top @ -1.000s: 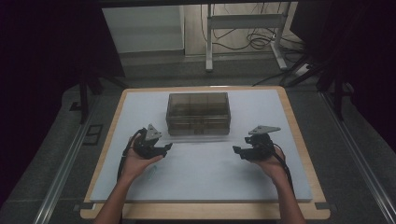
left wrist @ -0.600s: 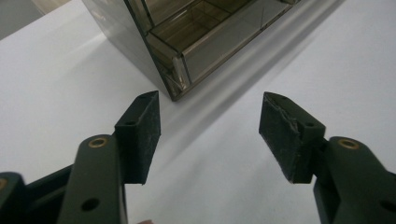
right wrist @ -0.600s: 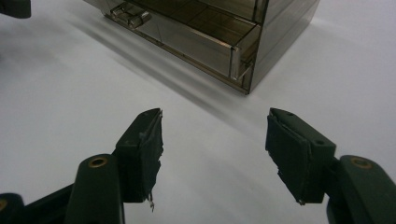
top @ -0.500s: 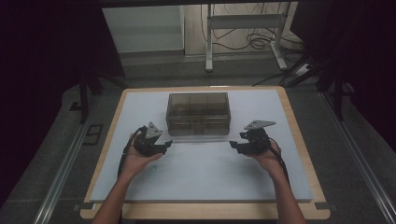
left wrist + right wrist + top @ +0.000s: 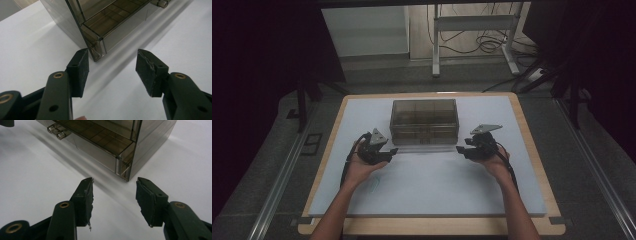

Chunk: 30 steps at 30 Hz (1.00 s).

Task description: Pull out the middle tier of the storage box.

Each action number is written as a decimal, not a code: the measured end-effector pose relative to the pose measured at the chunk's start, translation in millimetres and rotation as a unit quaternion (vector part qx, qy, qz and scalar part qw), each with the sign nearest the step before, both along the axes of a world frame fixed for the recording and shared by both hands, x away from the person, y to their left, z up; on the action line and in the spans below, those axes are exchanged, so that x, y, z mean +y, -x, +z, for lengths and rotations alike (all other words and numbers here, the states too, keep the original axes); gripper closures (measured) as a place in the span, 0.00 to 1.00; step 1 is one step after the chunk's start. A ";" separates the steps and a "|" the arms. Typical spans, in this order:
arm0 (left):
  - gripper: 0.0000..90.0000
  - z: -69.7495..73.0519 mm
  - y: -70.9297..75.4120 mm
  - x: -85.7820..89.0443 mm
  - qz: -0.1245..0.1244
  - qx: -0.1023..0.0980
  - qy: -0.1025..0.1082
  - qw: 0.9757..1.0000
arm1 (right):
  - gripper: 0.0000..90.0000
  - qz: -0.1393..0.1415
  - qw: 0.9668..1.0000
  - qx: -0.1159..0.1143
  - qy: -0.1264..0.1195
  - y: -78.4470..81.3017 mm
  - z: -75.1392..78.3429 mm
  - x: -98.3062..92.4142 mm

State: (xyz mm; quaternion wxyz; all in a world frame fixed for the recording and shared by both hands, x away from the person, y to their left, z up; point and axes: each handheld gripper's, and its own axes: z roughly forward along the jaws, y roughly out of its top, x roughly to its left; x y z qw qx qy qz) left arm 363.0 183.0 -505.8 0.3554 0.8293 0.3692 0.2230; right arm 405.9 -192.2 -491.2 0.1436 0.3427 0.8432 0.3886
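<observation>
A white mat [image 5: 427, 185] on a wooden table [image 5: 532, 145] spans the middle of the high view; a smoky clear drawer box [image 5: 424, 121] stands on it at upper centre, its drawer handle [image 5: 57, 132] at the upper left of the right gripper view; the left gripper [image 5: 387, 152] sits just left of the box's front, the right gripper [image 5: 462, 150] just right of it; both have just been closing, yet their jaws stand spread with only mat between them, each aimed at a near corner of the box.
</observation>
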 end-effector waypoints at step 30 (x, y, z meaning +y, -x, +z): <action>0.68 -8.2 -10.4 -2.4 0.005 -0.006 0.013 1.000 | 0.71 0.015 1.000 -0.003 0.004 -16.5 -2.5 7.7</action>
